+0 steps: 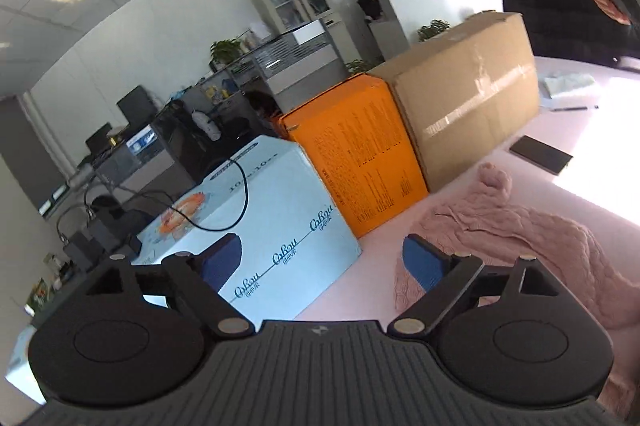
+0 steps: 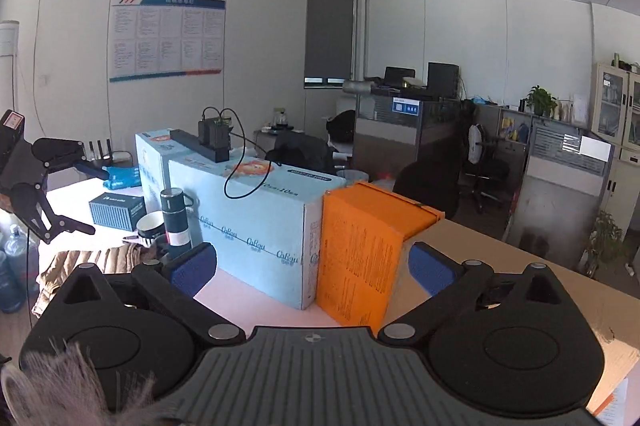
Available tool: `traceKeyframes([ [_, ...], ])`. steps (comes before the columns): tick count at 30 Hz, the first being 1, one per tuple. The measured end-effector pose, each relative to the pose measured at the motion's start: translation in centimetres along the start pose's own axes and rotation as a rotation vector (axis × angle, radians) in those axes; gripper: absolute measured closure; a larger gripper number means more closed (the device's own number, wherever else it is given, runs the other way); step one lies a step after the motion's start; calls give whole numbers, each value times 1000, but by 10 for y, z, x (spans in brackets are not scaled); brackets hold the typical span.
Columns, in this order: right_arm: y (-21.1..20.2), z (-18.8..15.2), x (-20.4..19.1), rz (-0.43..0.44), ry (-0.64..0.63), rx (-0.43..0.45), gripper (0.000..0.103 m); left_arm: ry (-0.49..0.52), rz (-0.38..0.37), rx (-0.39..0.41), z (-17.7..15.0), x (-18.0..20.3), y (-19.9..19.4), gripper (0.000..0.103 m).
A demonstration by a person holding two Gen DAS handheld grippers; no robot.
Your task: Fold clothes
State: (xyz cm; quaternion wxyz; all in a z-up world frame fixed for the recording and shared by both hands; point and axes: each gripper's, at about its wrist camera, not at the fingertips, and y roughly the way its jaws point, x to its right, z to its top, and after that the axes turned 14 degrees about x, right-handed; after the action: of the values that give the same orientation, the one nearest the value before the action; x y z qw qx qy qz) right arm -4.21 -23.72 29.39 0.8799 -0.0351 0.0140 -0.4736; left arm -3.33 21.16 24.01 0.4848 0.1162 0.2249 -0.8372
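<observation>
Both the left gripper (image 1: 322, 260) and right gripper (image 2: 312, 268) stand wide and empty, lifted above the table (image 1: 384, 242). The pink sweater (image 1: 520, 234) lies rumpled below the left one (just beside the boxes (image 1: 360, 162)). A careless grab could bunch it or nudge those boxes.

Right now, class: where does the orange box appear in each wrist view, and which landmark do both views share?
Left wrist view: the orange box stands just right of centre, between the pale blue box and the brown carton.
Right wrist view: orange box at lower centre.
Shared landmark: the pale blue box beside it.
</observation>
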Motion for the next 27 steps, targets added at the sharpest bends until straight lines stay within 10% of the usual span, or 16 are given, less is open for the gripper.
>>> traceKeyframes([
  [16, 196, -262, -34, -39, 365, -364, 0, -717, 53, -504, -197, 74, 249, 18],
  [19, 209, -282, -34, -42, 384, -403, 0, -757, 6, -490, -200, 78, 257, 29],
  [22, 208, -292, -32, -63, 412, -402, 0, -744, -53, -480, -198, 78, 264, 95],
  [27, 210, -296, -19, -103, 462, -384, 0, -648, 83, -458, -199, 63, 274, 96],
])
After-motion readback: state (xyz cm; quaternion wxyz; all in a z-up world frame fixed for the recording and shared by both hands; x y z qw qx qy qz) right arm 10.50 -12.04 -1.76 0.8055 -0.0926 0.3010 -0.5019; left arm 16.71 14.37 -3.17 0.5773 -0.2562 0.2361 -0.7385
